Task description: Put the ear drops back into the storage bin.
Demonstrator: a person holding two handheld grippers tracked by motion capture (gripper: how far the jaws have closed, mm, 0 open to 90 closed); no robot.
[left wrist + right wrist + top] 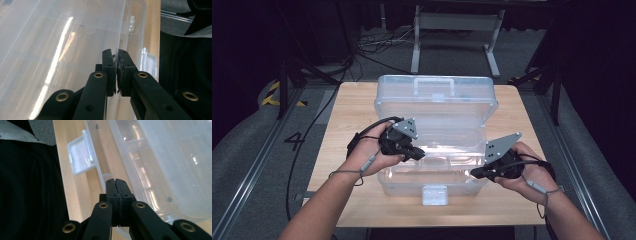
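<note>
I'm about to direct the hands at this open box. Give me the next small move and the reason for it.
Probably lift the inner tray straight up, both sides together. The left gripper seems clamped on the tray's thin edge inside the clear plastic box, and the right gripper is shut on its edge too.

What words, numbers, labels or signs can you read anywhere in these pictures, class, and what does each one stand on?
"4": a dark figure on the grey floor left of the wooden table, seen in the high view.
The yellow and black stripes on the floor farther back are a warning marking, with no words.
The clear plastic box and its front latch carry no readable label or brand in any view.
</note>
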